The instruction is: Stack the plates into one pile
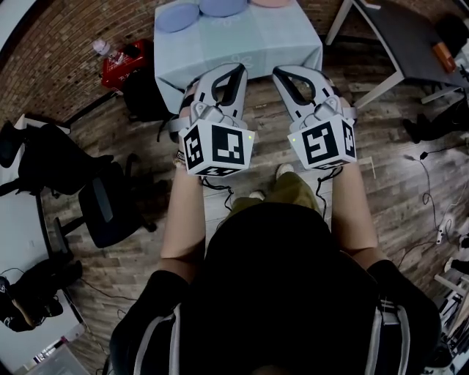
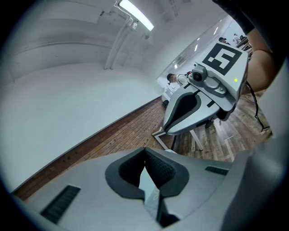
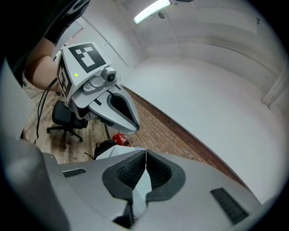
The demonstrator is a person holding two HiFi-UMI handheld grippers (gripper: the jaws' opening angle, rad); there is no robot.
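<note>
Table [image 1: 242,44]: pale blue cloth, at 12 o'clock in the head view, square-on to the person. That probably lets either arm reach across it equally.
Person [image 1: 286,293]: stands back from the near edge of the table with both forearms held forward, which looks like a ready stance, not a reach.
Office chair [image 1: 106,205]: at 9 o'clock on the wooden floor, well apart from the table and out of the working path.
Left gripper [image 2: 145,150]: clenched, pads together with nothing between them. It is held near level at about 11 o'clock from the person's chest, short of the table's near edge.
Right gripper [image 3: 145,152]: also closed on nothing, and held beside the left one at about 1 o'clock, so the pair mirror each other (neither has a plate yet).
Lavender plate [image 1: 176,16]: at 11 o'clock on the far part of the cloth, lying flat.
Blue plate [image 1: 222,6]: at 12 o'clock, just beside the lavender one. I cannot tell whether their rims overlap.
Pink plate [image 1: 271,2]: at 1 o'clock, cut by the frame's top edge.
Plates together: spread in a row rather than piled, so the stacking seems not yet begun. The jaws would need to open before taking a rim.
Bottle [image 1: 110,51]: at 10 o'clock, on red baggage on the floor left of the table, no part of the task.
</note>
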